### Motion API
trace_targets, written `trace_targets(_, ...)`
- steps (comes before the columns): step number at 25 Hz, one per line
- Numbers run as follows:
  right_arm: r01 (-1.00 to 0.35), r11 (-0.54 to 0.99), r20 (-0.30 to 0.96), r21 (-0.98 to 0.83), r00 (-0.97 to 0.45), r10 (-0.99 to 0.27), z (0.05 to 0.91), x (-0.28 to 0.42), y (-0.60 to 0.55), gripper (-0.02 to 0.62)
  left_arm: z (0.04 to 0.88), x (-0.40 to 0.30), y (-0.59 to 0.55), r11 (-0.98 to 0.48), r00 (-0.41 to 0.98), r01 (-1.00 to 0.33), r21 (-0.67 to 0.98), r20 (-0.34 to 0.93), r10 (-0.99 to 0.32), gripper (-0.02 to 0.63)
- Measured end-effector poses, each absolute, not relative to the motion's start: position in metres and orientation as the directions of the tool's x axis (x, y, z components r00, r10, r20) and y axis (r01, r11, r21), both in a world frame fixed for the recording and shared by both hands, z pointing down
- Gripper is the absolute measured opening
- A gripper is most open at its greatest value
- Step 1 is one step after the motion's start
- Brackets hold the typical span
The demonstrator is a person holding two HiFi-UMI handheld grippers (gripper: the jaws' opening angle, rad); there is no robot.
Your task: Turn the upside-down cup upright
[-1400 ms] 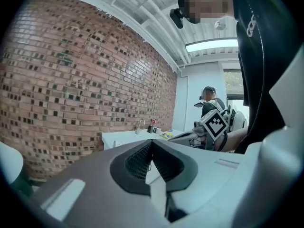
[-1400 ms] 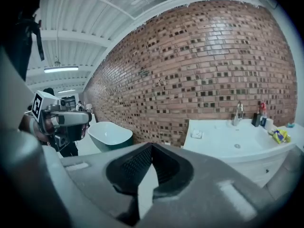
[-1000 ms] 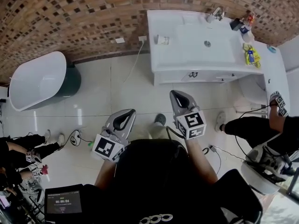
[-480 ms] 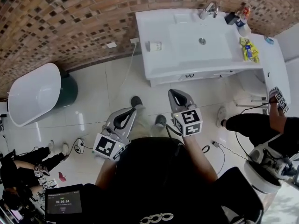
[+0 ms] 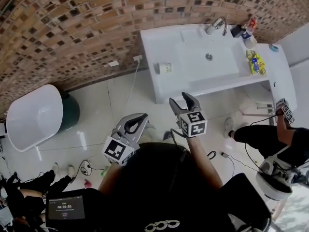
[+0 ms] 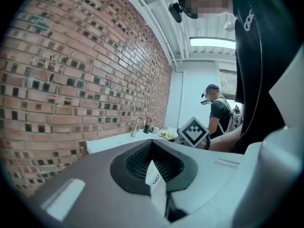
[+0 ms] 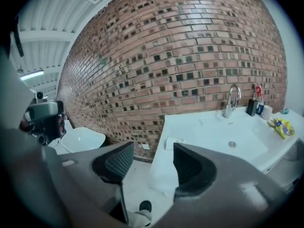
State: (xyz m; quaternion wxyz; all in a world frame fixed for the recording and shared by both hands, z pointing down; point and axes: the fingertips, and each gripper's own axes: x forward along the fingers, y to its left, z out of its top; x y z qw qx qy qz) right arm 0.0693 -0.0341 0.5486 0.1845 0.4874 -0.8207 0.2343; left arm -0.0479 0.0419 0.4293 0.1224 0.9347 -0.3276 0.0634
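Cup (image 5: 165,67) sits on the left end of the white sink counter (image 5: 152,47), close to the counter's left edge and not far from the brick wall (image 5: 72,28). It is tiny in my head view, so I can't be sure which way up it is.

My right gripper (image 5: 180,100) is held up in front of the counter's front edge, well apart from the cup. Its jaws are opening. Only air is between them, and through the gap I see the counter's corner and the floor (image 5: 111,105).

My left gripper (image 5: 139,120) is lower and to the left, over the shiny floor. Its jaws are pressed together with nothing in them.

There is lots of open floor between me and the counter. A white tub (image 5: 34,115) stands far off to the left. Another person's leg (image 5: 260,132) is on the floor by the counter's right end, so that side is tighter.

My own body hides the bottom of the head view. In the left gripper view the gripper's own grey body fills the low half, and a dark sleeve (image 6: 266,56) covers the right side.
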Motion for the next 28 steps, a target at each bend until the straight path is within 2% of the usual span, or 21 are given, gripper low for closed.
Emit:
trace_targets(10, -0.949, 0.25, 0.594, -0.194, -0.316, -0.74, 0.586, 0.057, -0.086, 0.369, 0.444, -0.075, -0.009, -0.815, 0.841, -0.54, 0.21, 0.182, -0.51, 0.015)
trace_targets(18, -0.962, 0.221, 0.652, -0.162, -0.273, -0.708, 0.625, 0.05, -0.131, 0.385, 0.445, -0.079, -0.032, -0.822, 0.847, -0.528, 0.216, 0.204, -0.491, 0.015)
trace_targets(21, -0.964, 0.214, 0.67, -0.158, -0.264, -0.694, 0.643, 0.05, -0.156, 0.418, 0.447, -0.074, -0.043, -0.811, 0.837, -0.542, 0.22, 0.226, -0.498, 0.015)
trace_targets(23, -0.964, 0.196, 0.679, -0.18, -0.265, -0.684, 0.656, 0.049, -0.172, 0.463, 0.445, -0.072, -0.052, -0.798, 0.825, -0.56, 0.22, 0.238, -0.513, 0.015)
trace_targets(28, -0.965, 0.168, 0.723, -0.202, -0.263, -0.639, 0.693, 0.046, -0.193, 0.471, 0.448, -0.068, -0.067, -0.773, 0.794, -0.599, 0.21, 0.282, -0.539, 0.015)
